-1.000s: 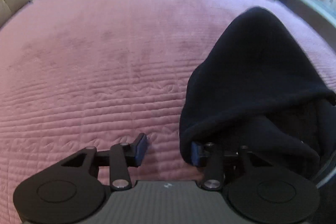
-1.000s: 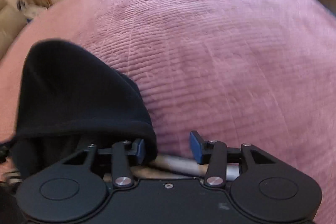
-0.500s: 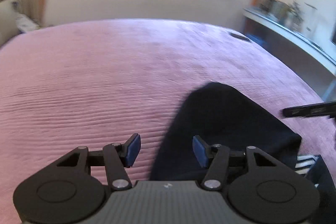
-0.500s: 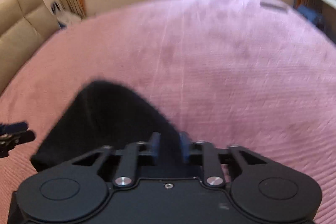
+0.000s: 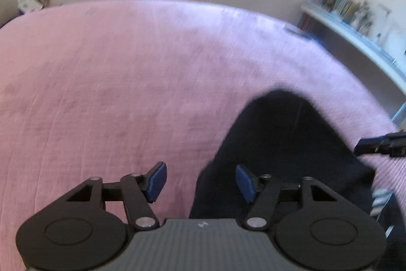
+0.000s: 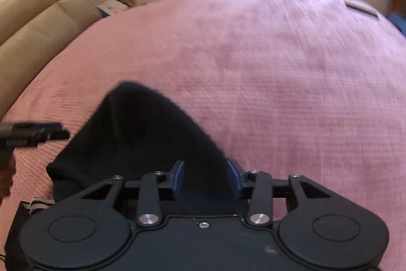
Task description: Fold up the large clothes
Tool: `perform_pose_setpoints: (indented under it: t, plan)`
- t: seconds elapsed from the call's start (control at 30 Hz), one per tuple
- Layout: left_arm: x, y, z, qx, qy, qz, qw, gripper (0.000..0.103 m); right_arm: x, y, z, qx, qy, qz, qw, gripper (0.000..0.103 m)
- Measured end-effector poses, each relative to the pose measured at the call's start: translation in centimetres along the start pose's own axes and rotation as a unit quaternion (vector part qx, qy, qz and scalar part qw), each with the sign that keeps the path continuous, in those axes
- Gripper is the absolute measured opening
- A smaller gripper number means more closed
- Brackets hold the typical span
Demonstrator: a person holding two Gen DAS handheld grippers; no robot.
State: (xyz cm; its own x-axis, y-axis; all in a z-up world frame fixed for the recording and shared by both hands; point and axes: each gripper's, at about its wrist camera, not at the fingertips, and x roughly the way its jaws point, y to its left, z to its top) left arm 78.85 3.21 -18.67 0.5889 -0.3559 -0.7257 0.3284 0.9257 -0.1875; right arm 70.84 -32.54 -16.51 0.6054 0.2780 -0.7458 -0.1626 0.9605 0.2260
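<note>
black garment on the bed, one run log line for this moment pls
black garment lying on pink bedspread | left tongs opening, nothing gripped | right tongs opening, garment edge between pads, not pinched

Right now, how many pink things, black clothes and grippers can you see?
Pink bedspread: 1
Black garment: 1, lying on the bedspread
Grippers: 2, left gripper and right gripper, both with jaws opening; the garment shows between the right one's fingers
Total: 4
</note>
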Motion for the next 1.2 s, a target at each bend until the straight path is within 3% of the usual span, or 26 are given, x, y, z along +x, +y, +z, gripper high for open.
perform_pose_setpoints:
  t: [0.07,0.13,0.23,0.37,0.4,0.43,0.47,0.5,0.57,0.8,0.93,1.07,1.2]
  plan:
    - [0.9,-0.8,1.6,0.016,-0.002,-0.01,0.9998,0.07,0.7,0.6,1.3,-0.034,-0.003,0.002,0.999,0.054]
    - [2.6,-1.4,2.6,0.052,0.022,-0.028,0.998,0.08,2.0,0.9,2.2,-0.057,0.011,0.022,0.998,0.075]
    - [4.9,-1.9,3.0,0.077,0.048,-0.027,0.9956,0.08,5.0,0.3,3.2,-0.067,0.042,0.038,0.996,0.075]
    - [7.6,-1.0,3.4,0.061,0.078,-0.068,0.9928,0.078,7.3,-0.3,3.7,-0.063,0.059,0.044,0.995,0.075]
    - [8.6,-0.9,3.2,0.061,0.09,-0.078,0.991,0.071,7.7,-0.5,3.8,-0.052,0.068,0.054,0.995,0.074]
    - [9.3,-0.9,3.1,0.06,0.099,-0.086,0.9895,0.046,8.3,-0.7,3.9,-0.039,0.075,0.063,0.994,0.058]
    - [10.1,-0.8,3.1,0.059,0.105,-0.098,0.9878,0.029,9.0,-0.7,4.1,-0.029,0.082,0.074,0.993,0.037]
    - [10.3,-1.0,2.9,0.059,0.107,-0.111,0.9863,0.008,9.3,-0.6,4.1,-0.021,0.091,0.086,0.992,0.007]
    - [9.4,-1.9,2.4,0.086,0.069,-0.094,0.9894,0.007,8.0,0.5,3.8,-0.037,0.072,0.079,0.994,0.007]
    - [-1.4,-4.6,0.2,0.13,-0.018,-0.109,0.9854,0.007,-2.9,4.7,1.2,-0.106,-0.024,0.046,0.993,0.007]
    - [-8.6,-7.5,-2.1,0.161,-0.066,-0.081,0.9813,0.007,-10.2,7.9,-2.1,-0.147,-0.094,0.013,0.985,0.007]
    - [-14.5,-9.4,-5.5,0.155,-0.079,-0.072,0.9822,0.007,-16.5,10.1,-5.7,-0.159,-0.128,0.015,0.979,0.007]
    - [-19.1,-11.3,-8.9,0.16,-0.079,-0.059,0.9822,0.006,-21.1,13.1,-9.7,-0.212,-0.142,0.013,0.967,0.007]
